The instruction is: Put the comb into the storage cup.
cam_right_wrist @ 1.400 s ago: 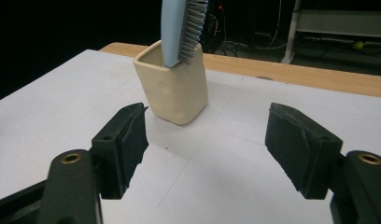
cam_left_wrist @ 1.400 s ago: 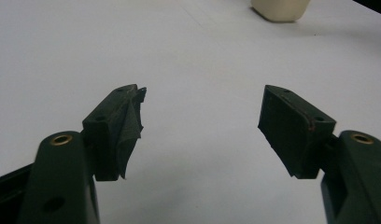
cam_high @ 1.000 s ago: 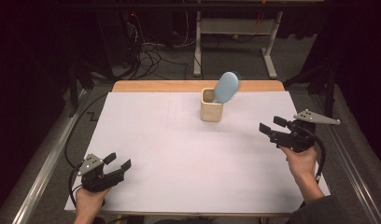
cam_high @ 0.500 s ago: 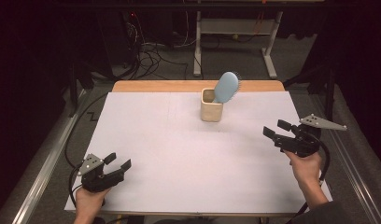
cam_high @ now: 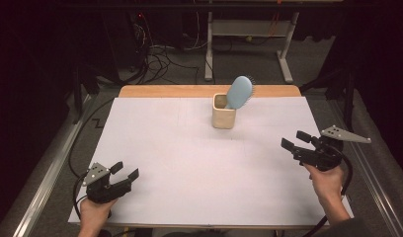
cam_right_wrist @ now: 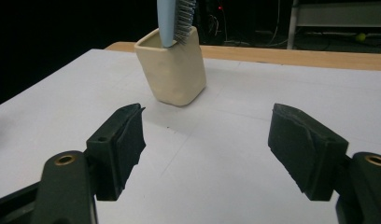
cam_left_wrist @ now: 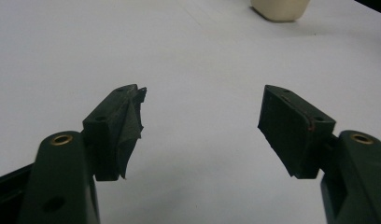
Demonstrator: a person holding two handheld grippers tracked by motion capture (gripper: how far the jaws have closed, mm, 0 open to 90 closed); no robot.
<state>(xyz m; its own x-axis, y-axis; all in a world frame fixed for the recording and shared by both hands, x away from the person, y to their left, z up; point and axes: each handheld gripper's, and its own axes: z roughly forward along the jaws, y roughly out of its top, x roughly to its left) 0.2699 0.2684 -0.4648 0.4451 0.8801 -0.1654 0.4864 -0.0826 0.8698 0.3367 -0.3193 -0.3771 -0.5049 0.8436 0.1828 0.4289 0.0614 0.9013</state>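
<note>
A cream square cup [cam_high: 223, 117] stands on the white table sheet [cam_high: 189, 163] near the far edge. A light blue hairbrush [cam_high: 239, 92] sits in it, head up and leaning right. My right gripper [cam_high: 294, 139] hovers open at the right side, pointing left toward the cup with nothing between its jaws. In the right gripper view the cup [cam_right_wrist: 172, 74] and the brush [cam_right_wrist: 172, 21] lie ahead of the open gripper [cam_right_wrist: 207, 135]. My left gripper [cam_high: 126, 169] rests open at the near left corner. Its view shows the empty gripper [cam_left_wrist: 202, 121] over bare sheet, with the cup [cam_left_wrist: 279, 9] far off.
A wooden strip [cam_high: 165, 91] borders the table's far edge. Cables [cam_high: 160, 61] and a metal stand [cam_high: 249, 29] lie on the dark floor beyond. A metal rail [cam_high: 46, 177] runs along the table's left side.
The right gripper has drifted a little toward the near right of the table. The left gripper, cup and brush have stayed put.
</note>
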